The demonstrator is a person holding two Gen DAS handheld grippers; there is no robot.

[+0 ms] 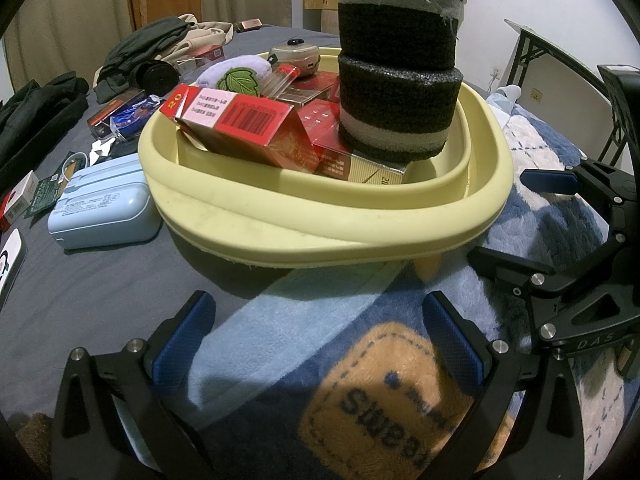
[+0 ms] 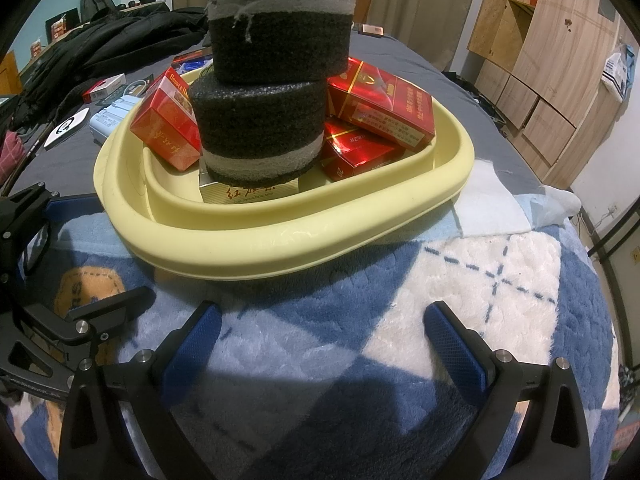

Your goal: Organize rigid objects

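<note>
A pale yellow basin (image 1: 332,216) sits on the bed and holds several red cigarette boxes (image 1: 240,120) and two stacked black foam discs (image 1: 396,80). It also shows in the right wrist view (image 2: 280,240), with the foam discs (image 2: 264,120) and red boxes (image 2: 380,100). My left gripper (image 1: 320,340) is open and empty above the blue blanket, short of the basin's near rim. My right gripper (image 2: 324,344) is open and empty, also short of the rim. The right gripper shows at the right of the left wrist view (image 1: 568,232).
A light blue case (image 1: 104,212) lies left of the basin on the grey sheet (image 1: 100,292). Small boxes, packets and dark clothes (image 1: 36,112) are scattered beyond it. A blue and white fleece blanket (image 2: 460,300) covers the near bed. Wooden cabinets (image 2: 540,60) stand at the right.
</note>
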